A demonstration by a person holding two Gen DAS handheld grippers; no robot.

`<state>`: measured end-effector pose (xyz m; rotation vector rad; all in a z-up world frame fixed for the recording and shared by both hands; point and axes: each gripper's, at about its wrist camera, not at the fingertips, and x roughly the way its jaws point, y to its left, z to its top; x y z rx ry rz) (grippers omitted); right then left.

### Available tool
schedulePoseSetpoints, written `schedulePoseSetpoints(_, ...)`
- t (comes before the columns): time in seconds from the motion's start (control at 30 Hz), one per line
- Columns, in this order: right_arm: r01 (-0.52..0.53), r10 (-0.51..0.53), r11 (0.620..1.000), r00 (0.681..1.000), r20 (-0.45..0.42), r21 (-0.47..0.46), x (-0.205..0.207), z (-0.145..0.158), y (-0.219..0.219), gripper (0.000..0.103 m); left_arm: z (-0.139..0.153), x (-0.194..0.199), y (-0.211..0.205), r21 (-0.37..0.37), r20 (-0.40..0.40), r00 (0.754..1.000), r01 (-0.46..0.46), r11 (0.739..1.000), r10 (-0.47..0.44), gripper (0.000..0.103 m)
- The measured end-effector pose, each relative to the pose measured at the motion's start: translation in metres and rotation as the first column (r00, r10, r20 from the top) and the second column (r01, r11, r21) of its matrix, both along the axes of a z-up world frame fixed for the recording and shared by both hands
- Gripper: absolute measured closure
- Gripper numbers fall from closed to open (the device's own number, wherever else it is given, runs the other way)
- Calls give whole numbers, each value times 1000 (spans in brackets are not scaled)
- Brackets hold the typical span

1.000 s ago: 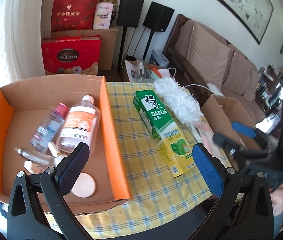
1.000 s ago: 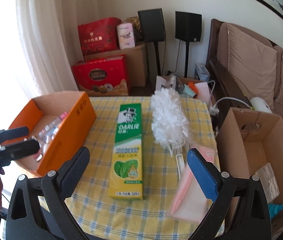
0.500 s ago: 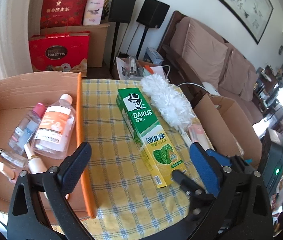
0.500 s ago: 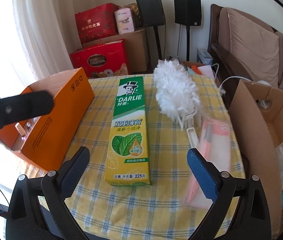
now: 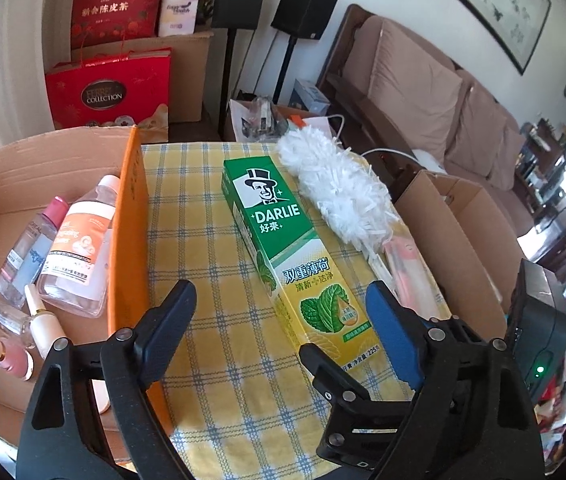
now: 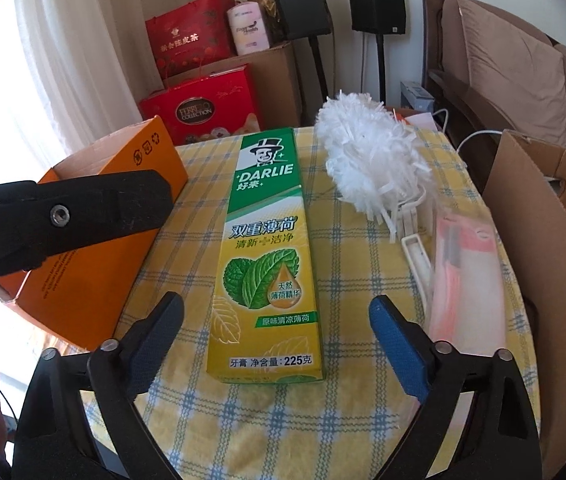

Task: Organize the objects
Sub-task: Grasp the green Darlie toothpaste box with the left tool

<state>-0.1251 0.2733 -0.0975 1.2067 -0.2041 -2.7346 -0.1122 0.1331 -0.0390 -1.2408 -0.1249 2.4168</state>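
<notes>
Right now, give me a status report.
Left gripper and right gripper open, empty. Toothpaste box flat on table, between right fingers' line. Duster beside it, nothing blocking.

On the table [image 6: 347, 420] in front of me, the toothpaste box [image 6: 265, 256] lies flat in the middle. The open box [image 5: 129, 216] sits to its left, and the bottles [image 5: 79, 248] lie inside it. The duster [image 6: 367, 164] lies just to the right of the toothpaste box. The packet [image 6: 467, 280] lies beside the duster's handle, near me. Another cardboard box [image 6: 555, 240] stands past the table's right edge.
</notes>
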Motion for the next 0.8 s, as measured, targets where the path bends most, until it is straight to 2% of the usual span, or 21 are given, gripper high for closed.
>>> schedulePoseSetpoints(0.13, -2, 3, 1000, 1000, 22, -25, -5, -9, 3, 23, -7, -3, 5, -7, 19, 1000, 1, 1000, -1, 22)
schedulePoseSetpoints(0.2, -5, 6, 999, 999, 37, -48, -7, -13, 6, 36, -9, -4, 7, -11, 25, 1000, 2, 1000, -2, 22)
schedulePoseSetpoints(0.23, -4, 7, 998, 999, 44, -60, -8, -14, 7, 39, -9, -3, 8, -17, 20, 1000, 2, 1000, -2, 22)
schedulePoseSetpoints(0.37, 12, -8, 994, 999, 40, -105, -8, -11, 14, 41, -8, -1, 8, -20, 15, 1000, 1, 1000, 0, 22)
schedulePoseSetpoints(0.53, 27, -20, 988, 999, 43, -152, -3, 1, 24, 41, -6, 4, 12, 24, 23, 1000, 17, 1000, -18, 22)
schedulePoseSetpoints(0.67, 30, -23, 984, 999, 38, -178, 6, 10, 31, 41, -12, 4, 19, 66, 66, 997, 30, 997, -34, 22)
schedulePoseSetpoints(0.8, 22, -16, 979, 999, 33, -200, 16, 17, 33, 41, -26, -5, 20, 150, 148, 988, 10, 989, -33, 22)
